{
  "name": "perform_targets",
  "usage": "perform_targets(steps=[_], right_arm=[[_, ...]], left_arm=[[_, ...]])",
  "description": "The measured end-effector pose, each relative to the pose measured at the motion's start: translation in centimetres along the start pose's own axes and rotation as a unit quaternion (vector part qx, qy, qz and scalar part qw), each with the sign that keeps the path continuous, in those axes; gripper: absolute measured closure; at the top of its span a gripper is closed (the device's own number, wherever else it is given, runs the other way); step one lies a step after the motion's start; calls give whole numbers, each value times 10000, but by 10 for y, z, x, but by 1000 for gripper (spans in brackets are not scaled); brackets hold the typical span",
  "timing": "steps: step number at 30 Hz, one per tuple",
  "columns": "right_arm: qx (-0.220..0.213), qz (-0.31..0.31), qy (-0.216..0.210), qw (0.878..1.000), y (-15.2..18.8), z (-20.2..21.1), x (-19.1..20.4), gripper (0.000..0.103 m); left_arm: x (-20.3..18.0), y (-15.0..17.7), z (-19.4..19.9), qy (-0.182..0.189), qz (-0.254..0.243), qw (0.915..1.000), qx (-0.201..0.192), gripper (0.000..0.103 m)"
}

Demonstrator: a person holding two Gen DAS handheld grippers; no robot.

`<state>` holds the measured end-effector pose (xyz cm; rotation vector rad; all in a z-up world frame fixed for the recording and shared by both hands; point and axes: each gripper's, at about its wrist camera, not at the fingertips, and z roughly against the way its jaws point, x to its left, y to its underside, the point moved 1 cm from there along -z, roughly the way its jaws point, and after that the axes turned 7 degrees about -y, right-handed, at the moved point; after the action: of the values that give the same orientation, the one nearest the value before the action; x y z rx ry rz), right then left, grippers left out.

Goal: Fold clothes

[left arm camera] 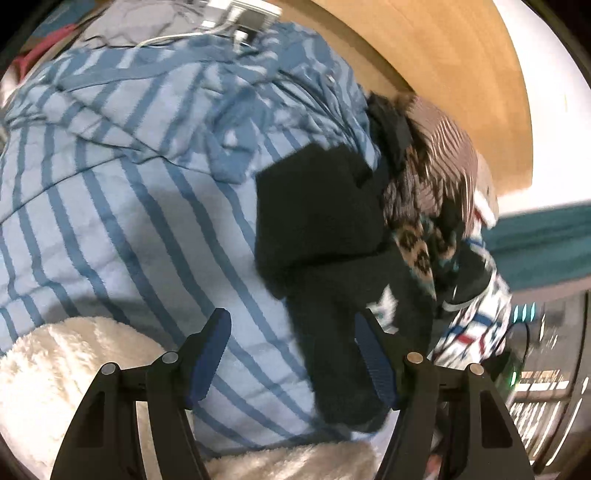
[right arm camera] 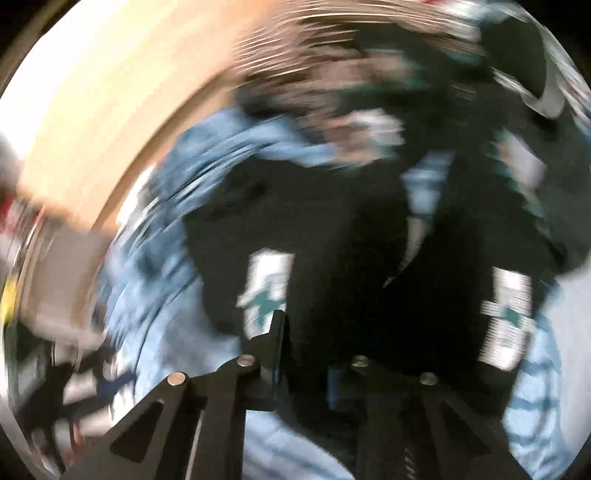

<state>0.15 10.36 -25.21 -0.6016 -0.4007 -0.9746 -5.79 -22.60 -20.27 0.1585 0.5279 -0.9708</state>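
Observation:
A black fleece garment (left arm camera: 321, 221) with white and teal patches lies on a blue-striped cover (left arm camera: 110, 203). My left gripper (left arm camera: 295, 336) hovers over its lower end, open, with the blue pads (left arm camera: 212, 354) wide apart and touching no cloth. The right wrist view is badly blurred. There the same black garment (right arm camera: 332, 240) fills the middle, with white patches (right arm camera: 266, 288) on either side. My right gripper (right arm camera: 304, 354) has its jaws close together, and black cloth runs down between them and hides most of the right finger, so it looks shut on the cloth.
A heap of patterned clothes (left arm camera: 424, 192) lies to the right of the black garment, against a curved wooden board (left arm camera: 443, 55). A white fluffy blanket (left arm camera: 55, 369) lies at the near left. A white device with cables (left arm camera: 243, 18) rests at the far edge.

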Motion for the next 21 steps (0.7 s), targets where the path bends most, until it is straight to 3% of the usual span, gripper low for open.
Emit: perform_targets(steps=[4, 6, 9, 10, 11, 14, 17, 19, 21], right_arm=[[1422, 649, -347, 9871, 44, -50, 51, 88], [1694, 716, -463, 9819, 63, -60, 61, 88], [1627, 392, -498, 9846, 72, -49, 52, 83], [1516, 225, -547, 9867, 71, -40, 48, 74], [1358, 42, -609, 9889, 68, -28, 44, 57], [769, -531, -613, 9937, 53, 6, 27, 48], [-171, -1271, 65, 9917, 28, 35, 3, 38], [-714, -1811, 598, 9790, 14, 44, -13, 35], [-959, -2217, 1073, 9644, 4, 40, -27, 35]], left_arm=[[17, -3, 15, 379, 584, 9974, -206, 33], [22, -5, 22, 517, 555, 9969, -225, 33], [22, -9, 21, 625, 369, 9973, -112, 33], [20, -10, 17, 715, 288, 9970, -28, 33], [16, -11, 11, 847, 175, 9962, 108, 33], [-4, -12, -11, 1010, -420, 9924, 564, 33], [-33, -9, -37, 511, -1387, 9850, 891, 33], [-48, 3, -64, 363, -2134, 9697, 1128, 33], [-61, 15, -90, 212, -2820, 9497, 1345, 33]])
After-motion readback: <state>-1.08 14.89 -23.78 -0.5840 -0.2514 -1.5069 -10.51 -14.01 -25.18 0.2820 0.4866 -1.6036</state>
